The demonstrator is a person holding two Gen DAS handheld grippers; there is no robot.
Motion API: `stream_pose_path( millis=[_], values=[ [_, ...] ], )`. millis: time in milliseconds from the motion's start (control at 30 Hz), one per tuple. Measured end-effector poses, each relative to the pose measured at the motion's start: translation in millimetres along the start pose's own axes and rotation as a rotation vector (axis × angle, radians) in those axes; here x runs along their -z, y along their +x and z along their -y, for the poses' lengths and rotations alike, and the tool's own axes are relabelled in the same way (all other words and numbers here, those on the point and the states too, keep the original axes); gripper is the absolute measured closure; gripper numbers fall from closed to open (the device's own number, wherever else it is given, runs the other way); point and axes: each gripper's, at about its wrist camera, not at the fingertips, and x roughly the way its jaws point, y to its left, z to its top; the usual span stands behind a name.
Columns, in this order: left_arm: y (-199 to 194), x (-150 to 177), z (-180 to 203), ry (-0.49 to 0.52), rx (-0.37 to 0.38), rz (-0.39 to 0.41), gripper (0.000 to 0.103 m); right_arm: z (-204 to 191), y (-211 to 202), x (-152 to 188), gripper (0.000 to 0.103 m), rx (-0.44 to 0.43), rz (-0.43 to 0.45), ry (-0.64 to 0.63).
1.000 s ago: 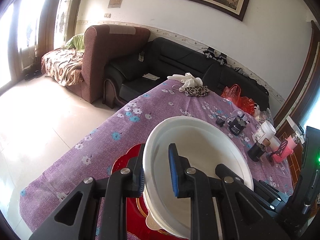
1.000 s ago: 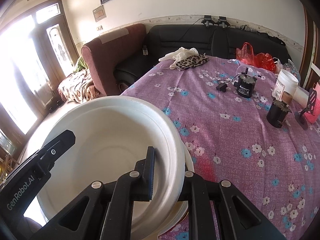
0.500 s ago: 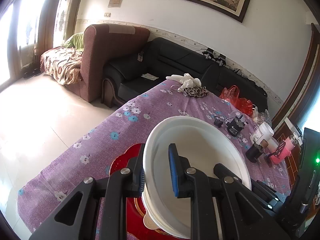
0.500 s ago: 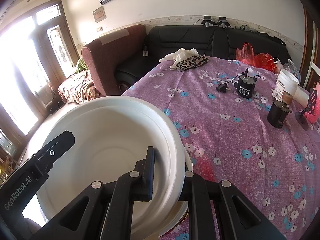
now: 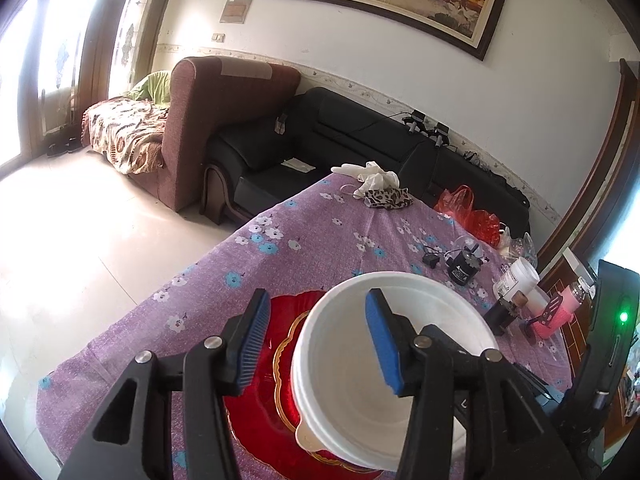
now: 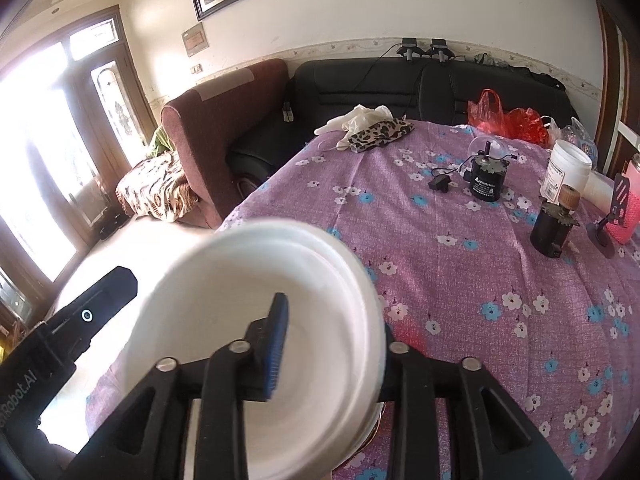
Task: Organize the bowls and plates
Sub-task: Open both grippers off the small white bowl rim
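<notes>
A white bowl [image 5: 344,384] sits on a red plate with a gold rim [image 5: 288,320] at the near end of the purple flowered table. My left gripper [image 5: 318,340] straddles the bowl's left rim. Its jaws are opening, and its blue pads [image 5: 256,340] stand clear of the rim. In the right wrist view the bowl [image 6: 208,320] looks blurred. My right gripper [image 6: 332,320] straddles its right rim with jaws opening, one pad [image 6: 277,344] inside the bowl and the other finger behind the wall. Neither gripper presses on the bowl.
Farther along the table stand a black motor-like part [image 6: 486,178], a white jar [image 6: 566,168], a dark cylinder [image 6: 550,228] and a pink item [image 6: 630,200]. A leopard cloth with white gloves [image 6: 374,128] and a red bag [image 6: 508,116] lie at the far end. The table's left edge drops to the floor.
Both grippers were shut on the white bowl's rim; their jaws have now spread apart and let it go. The bowl sits lower, over the red plate.
</notes>
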Motion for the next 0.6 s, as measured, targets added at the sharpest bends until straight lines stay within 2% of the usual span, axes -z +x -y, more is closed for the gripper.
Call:
stream_pose_path(
  millis=[100, 333, 600],
  values=[
    [-0.9, 0.1, -0.5, -0.001, 0.002, 0.0, 0.055, -1.1, -4.7, -1.0, 0.052, 0.022, 0.02, -0.01],
    [-11.5, 0.4, -6.2, -0.013, 0.003, 0.013, 0.054, 5.6, -14.8, -3.1, 0.048, 0.035, 0.041, 0.012],
    [-34.8, 0.5, -8.7, -0.023, -0.02, 0.065, 0.038, 19.5, -42.2, -0.4, 0.038, 0.048, 0.096, 0.051]
  ],
)
